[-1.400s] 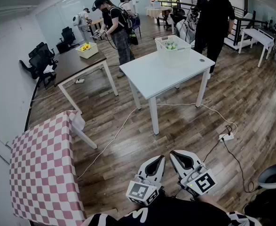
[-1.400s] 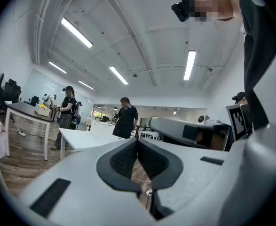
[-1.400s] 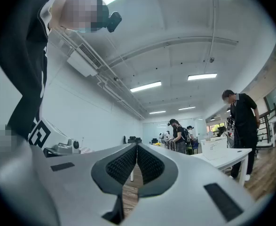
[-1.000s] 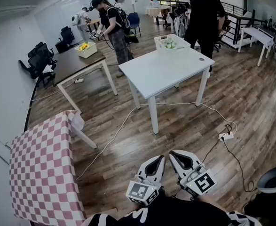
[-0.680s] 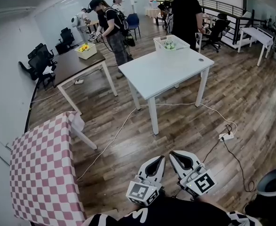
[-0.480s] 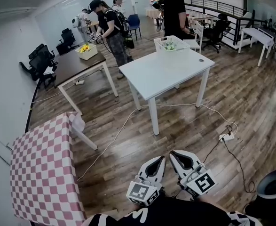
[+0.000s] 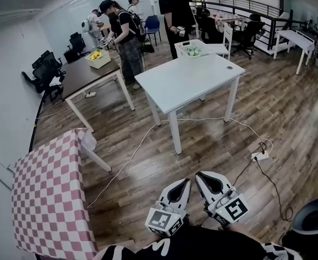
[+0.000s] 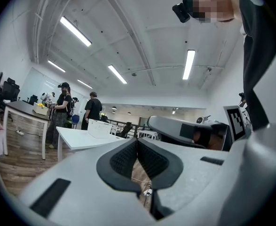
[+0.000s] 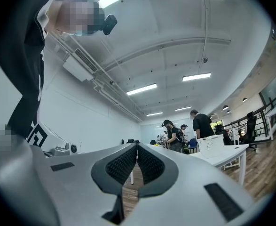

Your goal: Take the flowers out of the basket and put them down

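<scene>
Both tools sit low centre in the head view, close to the person's body, well apart from the work. Left tool (image 7: 181,184): jaws pressed together, nothing btwn them. Right tool (image 7: 203,178): same, jaws closed tight, empty. They lie side by side, tips pointing up-frame over the wood floor (image 7: 256,107).

White basket (image 7: 181,46) stands at the far corner of the white bench (image 7: 186,83), upper centre of frame. Flowers (image 7: 195,52) show as green bits inside it; detail too small to tell. Person in black (image 7: 174,7) stands just behind the basket. Person w/ backpack (image 7: 119,31) is upper left, by a dark bench (image 7: 83,75) carrying a box (image 7: 100,58) w/ yellow contents. Checked-cloth bench (image 7: 47,194) at lower left. Cable (image 7: 131,158) runs across the floor under the white bench; power strip (image 7: 259,156) at right.
</scene>
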`<state>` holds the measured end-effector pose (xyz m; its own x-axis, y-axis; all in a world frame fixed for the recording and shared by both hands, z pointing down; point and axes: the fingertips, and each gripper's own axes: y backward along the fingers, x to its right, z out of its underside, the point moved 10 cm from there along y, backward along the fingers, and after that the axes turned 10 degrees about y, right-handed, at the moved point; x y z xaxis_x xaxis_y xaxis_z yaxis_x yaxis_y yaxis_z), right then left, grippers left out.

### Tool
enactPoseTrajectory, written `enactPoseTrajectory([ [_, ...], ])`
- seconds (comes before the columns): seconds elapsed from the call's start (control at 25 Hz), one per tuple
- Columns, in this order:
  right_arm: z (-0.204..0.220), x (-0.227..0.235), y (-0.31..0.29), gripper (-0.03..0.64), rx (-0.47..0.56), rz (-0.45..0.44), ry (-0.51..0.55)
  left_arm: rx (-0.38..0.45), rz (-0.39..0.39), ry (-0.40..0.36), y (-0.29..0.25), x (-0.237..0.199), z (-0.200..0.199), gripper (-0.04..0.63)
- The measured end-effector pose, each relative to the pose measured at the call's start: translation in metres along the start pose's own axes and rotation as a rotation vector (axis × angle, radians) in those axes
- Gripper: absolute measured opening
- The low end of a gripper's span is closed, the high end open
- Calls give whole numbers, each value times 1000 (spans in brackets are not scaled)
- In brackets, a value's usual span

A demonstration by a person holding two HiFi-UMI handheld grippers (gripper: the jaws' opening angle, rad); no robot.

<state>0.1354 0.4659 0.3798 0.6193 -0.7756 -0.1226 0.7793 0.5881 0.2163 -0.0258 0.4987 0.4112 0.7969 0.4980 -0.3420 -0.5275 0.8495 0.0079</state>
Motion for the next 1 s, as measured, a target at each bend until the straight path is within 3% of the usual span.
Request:
enactPoseTrajectory([
  [0.52, -1, 15, 29, 20, -13, 33, -43, -3, -3, 3, -10, 28, 12, 5],
  [0.76, 9, 19, 30, 20, -43, 35, -55, -11, -20, 15, -14, 23, 15, 5],
  [1.0, 17, 40, 19, 21, -60, 52, -39, -14, 17, 23, -46, 10, 14, 5],
])
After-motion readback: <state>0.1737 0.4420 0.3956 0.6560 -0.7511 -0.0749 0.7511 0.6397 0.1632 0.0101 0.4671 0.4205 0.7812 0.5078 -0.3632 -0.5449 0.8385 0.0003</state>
